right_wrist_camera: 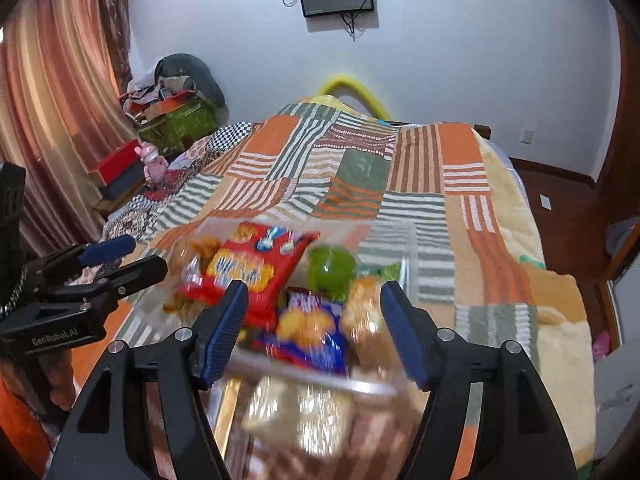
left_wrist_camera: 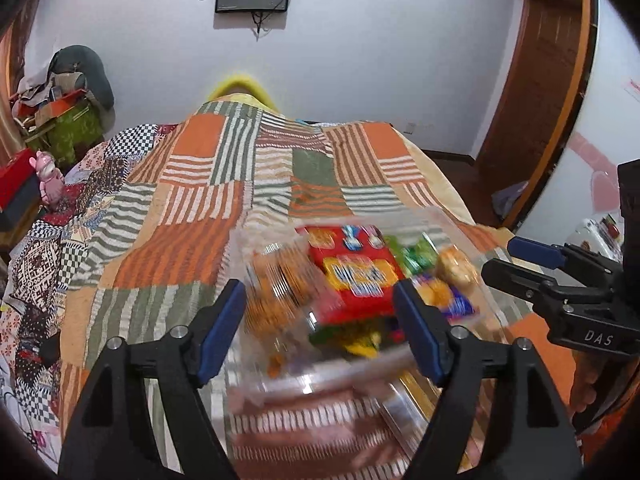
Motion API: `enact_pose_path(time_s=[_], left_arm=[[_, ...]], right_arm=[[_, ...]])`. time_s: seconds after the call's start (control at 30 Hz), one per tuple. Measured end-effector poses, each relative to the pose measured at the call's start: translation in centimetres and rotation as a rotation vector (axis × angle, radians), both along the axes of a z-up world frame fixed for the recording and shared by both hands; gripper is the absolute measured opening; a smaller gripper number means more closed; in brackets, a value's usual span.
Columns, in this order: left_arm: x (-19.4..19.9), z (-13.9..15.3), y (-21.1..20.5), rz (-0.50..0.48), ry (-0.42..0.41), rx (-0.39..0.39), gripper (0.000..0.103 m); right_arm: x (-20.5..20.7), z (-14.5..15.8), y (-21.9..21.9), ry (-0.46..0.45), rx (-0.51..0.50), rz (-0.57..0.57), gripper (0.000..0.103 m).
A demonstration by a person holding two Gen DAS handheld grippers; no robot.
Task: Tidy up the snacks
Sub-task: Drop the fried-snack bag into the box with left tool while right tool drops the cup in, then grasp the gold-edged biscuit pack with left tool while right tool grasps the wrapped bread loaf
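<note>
Left wrist view is showing the left gripper [left_wrist_camera: 320,328] standing released, its blue-padded jaws apart with nothing pressed between them. Straight ahead of it and slightly below is sitting the clear plastic rectangular bin [left_wrist_camera: 400,392] on the orange, green and white striped patchwork bedspread [left_wrist_camera: 208,184]. The bin is lying crosswise to both grippers, its long axis running left to right, near rim just under the fingertips. The right gripper [right_wrist_camera: 314,332] is likewise hanging released over the same rim, empty.

Inside the bin, motion blur is making the count rough. One red flat snack bag [left_wrist_camera: 352,268] is lying in the middle, nearer the left gripper. One blue snack packet [right_wrist_camera: 312,332] is lying directly ahead of the right gripper. One green wrapped sweet pack [right_wrist_camera: 332,268] is sitting toward the far side. At least two clear packs of orange-brown biscuits [left_wrist_camera: 280,284] are flanking them; I cannot tell the exact number.

Judging by position, each gripper is being nearest to its own end of the bin.
</note>
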State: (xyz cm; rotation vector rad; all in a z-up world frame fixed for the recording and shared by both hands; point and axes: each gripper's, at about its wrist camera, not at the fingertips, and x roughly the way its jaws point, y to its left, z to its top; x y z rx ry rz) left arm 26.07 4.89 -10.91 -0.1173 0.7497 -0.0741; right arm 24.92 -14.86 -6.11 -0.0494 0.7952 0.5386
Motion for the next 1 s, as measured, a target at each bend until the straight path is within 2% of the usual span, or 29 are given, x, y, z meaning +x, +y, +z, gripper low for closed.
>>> enact_pose_path(time_s=[0.13, 0.27, 0.5, 0.6, 0.73, 0.83, 1.0], left_arm=[[-2.1, -0.8, -1.7, -0.016, 0.016, 0.011, 0.078], [-3.6, -2.8, -4.0, -0.058, 0.086, -0.001, 0.078], [-4.2, -7.3, -7.4, -0.102, 0.197, 0.023, 0.078], [-4.2, -8.7, -7.2, -0.094, 0.218, 0.025, 0.080], [-4.4, -8.8, -5.6, -0.077, 0.206, -0.013, 0.080], [-4.9, -8.6, -4.6, -0.061, 0.196, 0.006, 0.080], [-5.8, -8.6, -2.5, -0.047, 0.186, 0.048, 0.079]], right_arm=[[-2.1, -0.4, -1.0, -0.004, -0.024, 0.000, 0.067], [-3.8, -1.3, -1.9, 0.018, -0.033, 0.005, 0.067], [-5.4, -3.0, -2.9, 0.054, -0.057, 0.005, 0.070], [-5.6, -3.5, -3.1, 0.072, -0.056, 0.001, 0.071], [-5.8, -4.4, -3.0, 0.093, -0.053, -0.002, 0.077], [-5.7, -5.1, -2.4, 0.110, -0.053, 0.004, 0.084], [-5.0, -6.3, -0.9, 0.145, -0.053, 0.009, 0.084]])
